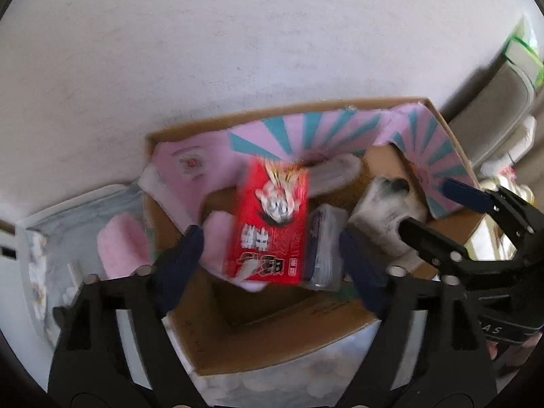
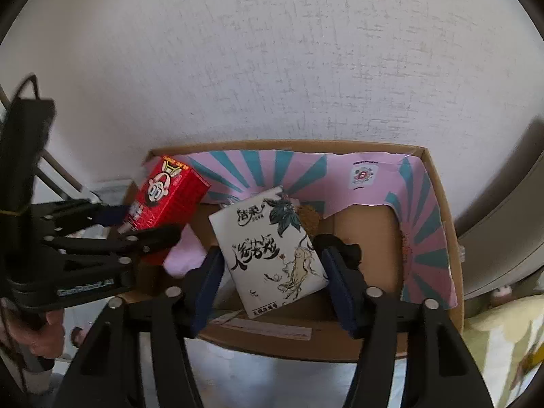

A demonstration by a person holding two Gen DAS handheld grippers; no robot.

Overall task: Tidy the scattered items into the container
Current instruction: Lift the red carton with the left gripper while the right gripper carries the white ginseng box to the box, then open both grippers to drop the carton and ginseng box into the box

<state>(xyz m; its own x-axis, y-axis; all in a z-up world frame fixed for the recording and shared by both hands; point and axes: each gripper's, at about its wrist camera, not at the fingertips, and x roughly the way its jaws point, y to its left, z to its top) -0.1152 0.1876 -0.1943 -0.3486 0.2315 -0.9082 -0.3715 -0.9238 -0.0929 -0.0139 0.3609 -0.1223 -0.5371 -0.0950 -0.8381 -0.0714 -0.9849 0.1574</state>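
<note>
inside one cardboard box [image 2: 438,183], one red carton [image 2: 166,197], one tissue pack [image 2: 272,248], both hand-held grippers wide

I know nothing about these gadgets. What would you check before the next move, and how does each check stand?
1. Red carton within the cardboard box walls: ok.
2. Left gripper jaws clear of the carton, gaps on both sides: ok.
3. White tissue pack over the box: ok.
4. Right gripper jaws free of the pack: cannot tell.
5. The two grippers apart: ok.
</note>
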